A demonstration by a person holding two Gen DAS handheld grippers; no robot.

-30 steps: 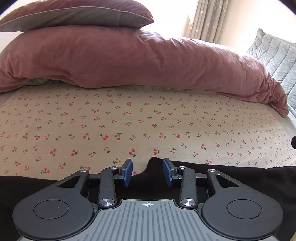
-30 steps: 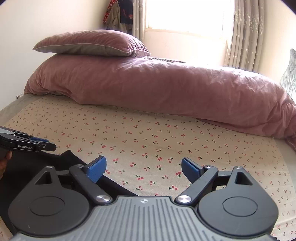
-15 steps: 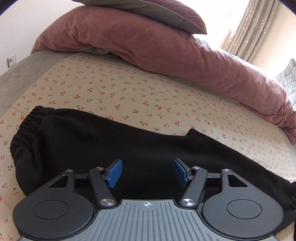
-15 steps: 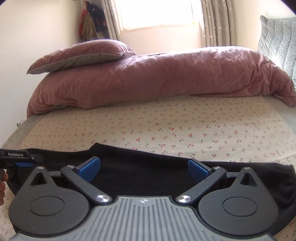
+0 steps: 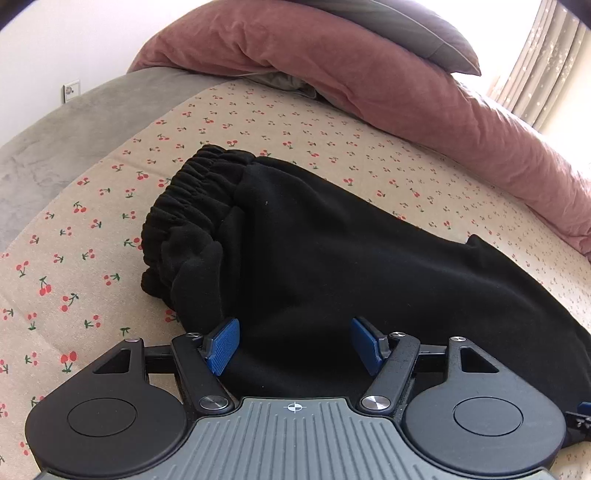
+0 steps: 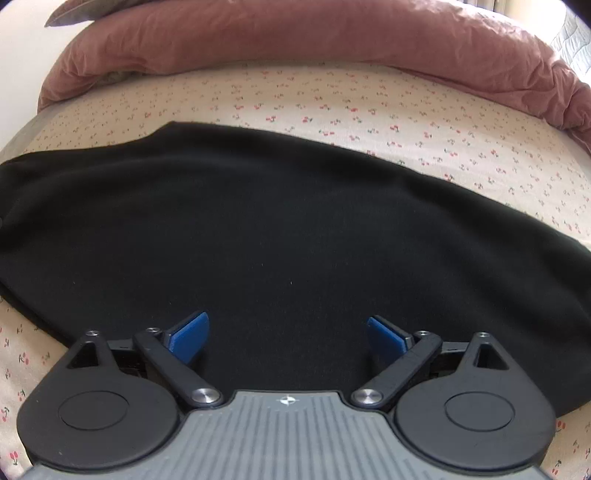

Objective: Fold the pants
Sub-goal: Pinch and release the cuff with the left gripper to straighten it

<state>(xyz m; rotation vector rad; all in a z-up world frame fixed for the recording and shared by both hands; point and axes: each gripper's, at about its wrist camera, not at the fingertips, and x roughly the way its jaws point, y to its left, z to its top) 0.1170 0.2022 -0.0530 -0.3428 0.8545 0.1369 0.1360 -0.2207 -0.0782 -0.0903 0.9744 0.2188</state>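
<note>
While the pants (image 5: 332,251) lay flat across the cherry-print sheet (image 5: 110,236) of the bed, their waistband (image 5: 192,206) bunched at the left end, both tools hung just above the black cloth. On the left tool (image 5: 294,345) the jaws stood apart, having just been widening, with cloth below and nothing clamped. The right tool (image 6: 288,334) was spread too, its jaws having just been narrowing over the mid-leg. Beyond lay a pink duvet (image 5: 424,92) and a pillow (image 5: 406,26); nothing blocked either tool.
</note>
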